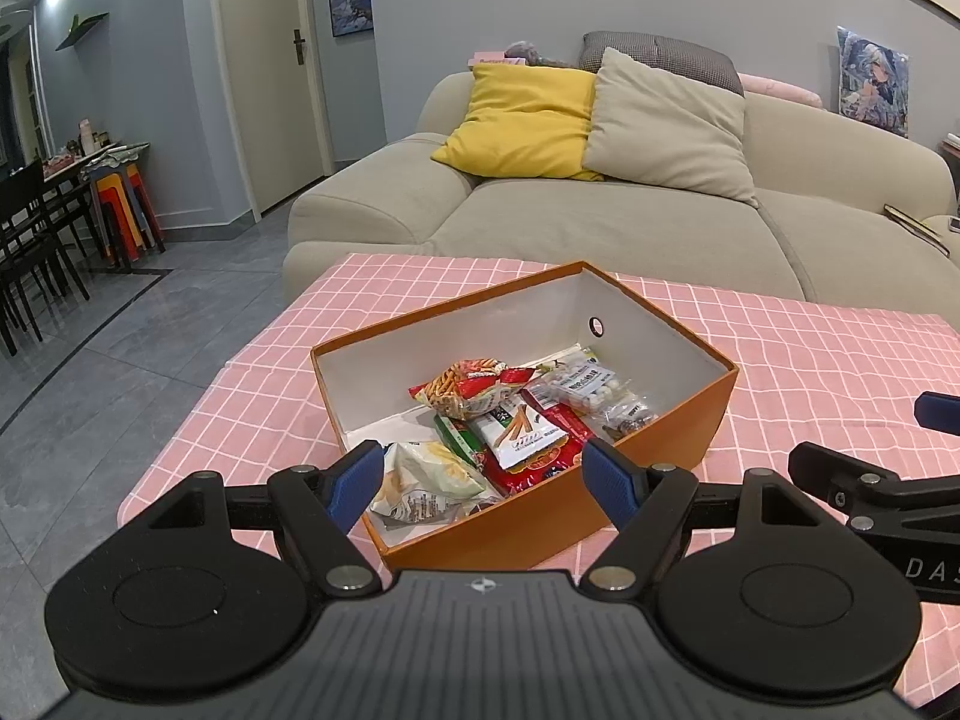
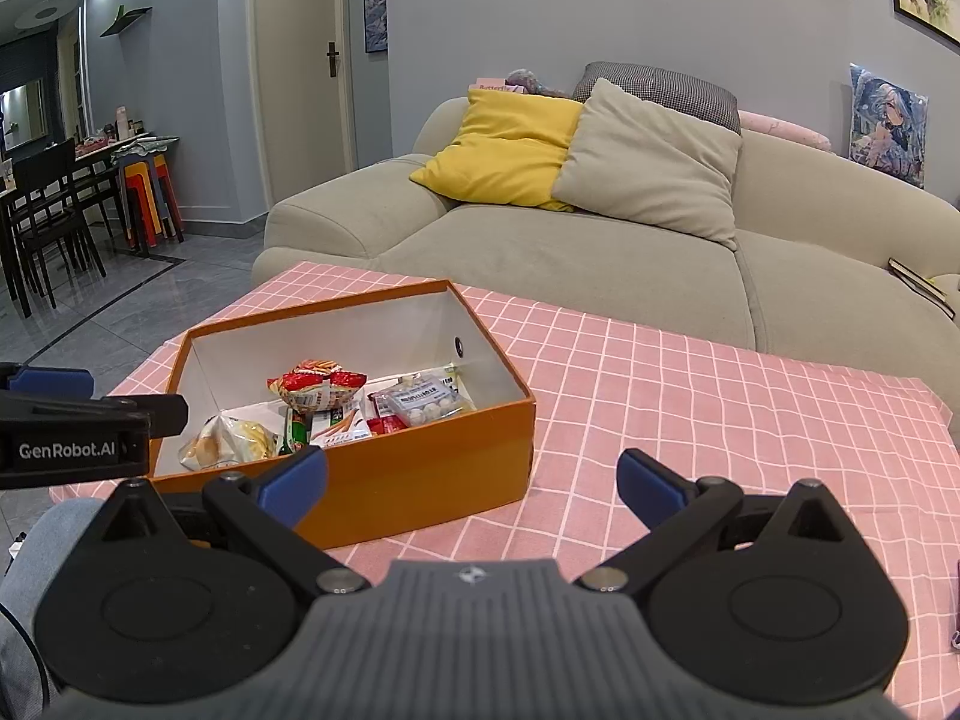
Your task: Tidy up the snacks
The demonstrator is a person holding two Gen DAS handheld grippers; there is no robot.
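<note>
An orange box (image 1: pixel 672 426) with a white inside stands on the pink checked tablecloth (image 1: pixel 810 360). It holds several snack packets: a red and orange one (image 1: pixel 465 387), a pale crisp bag (image 1: pixel 423 480), a clear bag of white balls (image 1: pixel 585 387). My left gripper (image 1: pixel 483 480) is open and empty, just above the box's near corner. My right gripper (image 2: pixel 471 480) is open and empty, to the right of the box (image 2: pixel 420 474), over the cloth (image 2: pixel 720 396). The snacks (image 2: pixel 318 387) also show in the right wrist view.
A beige sofa (image 1: pixel 600 222) with yellow (image 1: pixel 522 114) and beige cushions stands behind the table. Grey tiled floor (image 1: pixel 120 348) lies left. A dark dining table with chairs (image 1: pixel 36 228) and stacked stools stand far left. The left gripper's body (image 2: pixel 72 426) shows at the right view's left edge.
</note>
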